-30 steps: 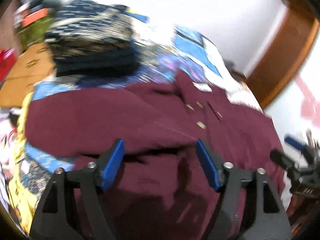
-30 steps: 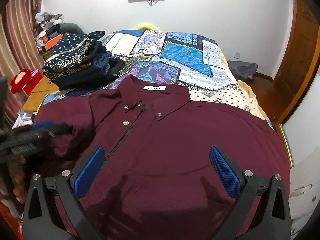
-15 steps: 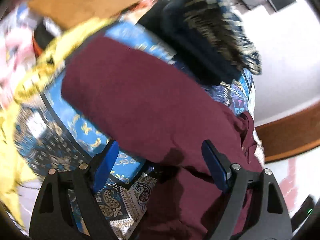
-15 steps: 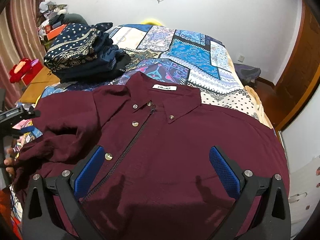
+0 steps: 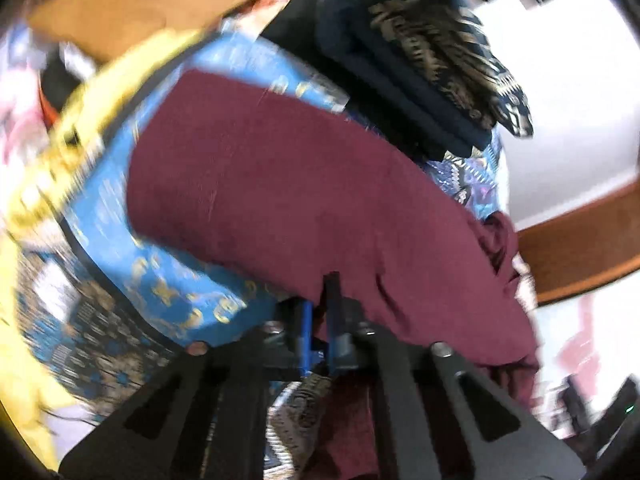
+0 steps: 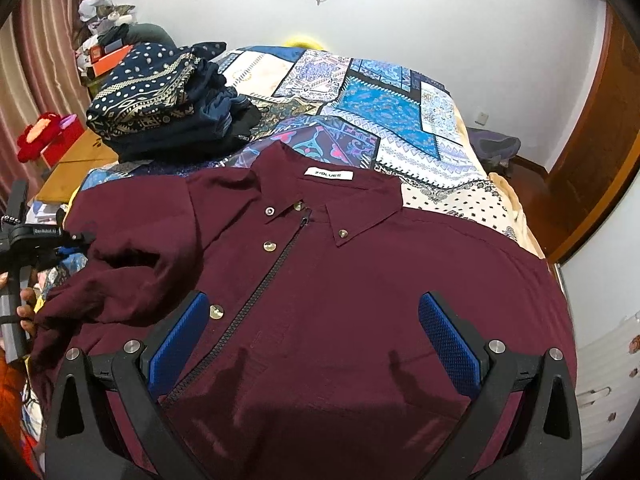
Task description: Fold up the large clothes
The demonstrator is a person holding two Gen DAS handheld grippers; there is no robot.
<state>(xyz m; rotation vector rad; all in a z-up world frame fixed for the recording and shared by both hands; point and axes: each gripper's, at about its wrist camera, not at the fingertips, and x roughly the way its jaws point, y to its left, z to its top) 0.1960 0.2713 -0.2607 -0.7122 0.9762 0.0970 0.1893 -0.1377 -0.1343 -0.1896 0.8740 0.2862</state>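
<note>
White walls enclose a bed (image 6: 400,92) covered with a blue patchwork spread. Across its near end lies a maroon shirt (image 6: 340,280), front up, its collar toward the far wall and its hem toward the right camera; its long axis runs along the bed. A stack of dark folded clothes (image 6: 168,100) sits beyond its left shoulder. The right gripper (image 6: 314,344) hovers over the shirt's lower front, its jaws spread wide and holding nothing. At the bed's left edge, the left gripper (image 5: 318,320) has its blue pads drawn together on a fold of the sleeve (image 5: 300,184).
</note>
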